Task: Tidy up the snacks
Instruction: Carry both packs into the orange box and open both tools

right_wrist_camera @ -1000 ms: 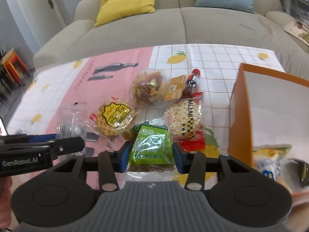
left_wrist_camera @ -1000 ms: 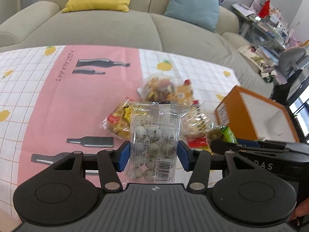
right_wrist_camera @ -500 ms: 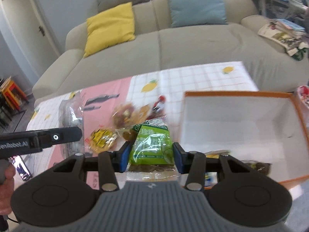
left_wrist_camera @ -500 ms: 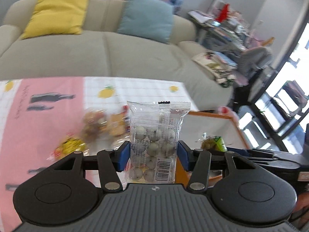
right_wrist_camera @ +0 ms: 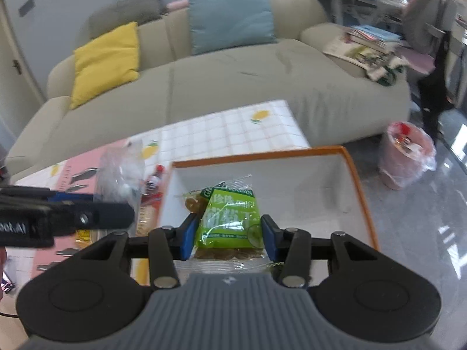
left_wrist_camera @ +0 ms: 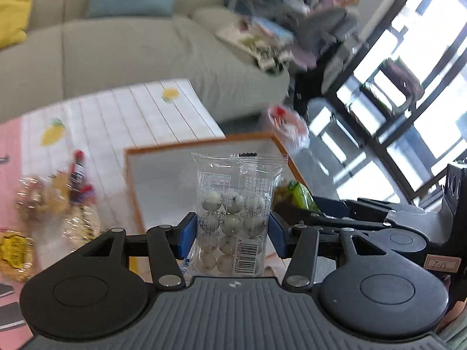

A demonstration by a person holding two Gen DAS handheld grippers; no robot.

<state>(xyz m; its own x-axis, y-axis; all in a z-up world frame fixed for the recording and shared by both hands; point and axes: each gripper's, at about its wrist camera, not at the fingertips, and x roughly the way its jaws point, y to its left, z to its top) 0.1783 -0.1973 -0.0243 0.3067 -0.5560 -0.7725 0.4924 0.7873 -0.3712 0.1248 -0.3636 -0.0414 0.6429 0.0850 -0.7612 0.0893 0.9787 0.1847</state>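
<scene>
So, quick rundown of where things sit.

Left gripper (left_wrist_camera: 232, 232): clamped on a clear packet of pale round candies (left_wrist_camera: 233, 218), packet standing upright between the blue pads, long axis pointing up and away from the claw.

Right gripper (right_wrist_camera: 227, 234): clamped on a green snack pack (right_wrist_camera: 229, 218), also upright, squeezed by its sides.

Key relation: the orange-rimmed box (right_wrist_camera: 360, 186) lies straight ahead of and below both claws. From the right wrist view the green pack hangs over the box's white inside, so I'd say the right hand is nearer a drop. The left one looks close to the box's near-left edge, maybe not fully over it; hard to tell.

Next move, my guess: let go over the box, right first.

Left behind: a few snack bags (left_wrist_camera: 78, 218) and a small red-capped bottle (right_wrist_camera: 153, 180) on the table, left of the box.

Surface: tablecloth (right_wrist_camera: 233, 134), white grid with lemons plus a pink part.

Room: beige sofa (right_wrist_camera: 233, 87) behind the table, yellow cushion (right_wrist_camera: 106, 61), blue cushion (right_wrist_camera: 230, 17), pink bin (right_wrist_camera: 407, 157) on a shiny floor.
</scene>
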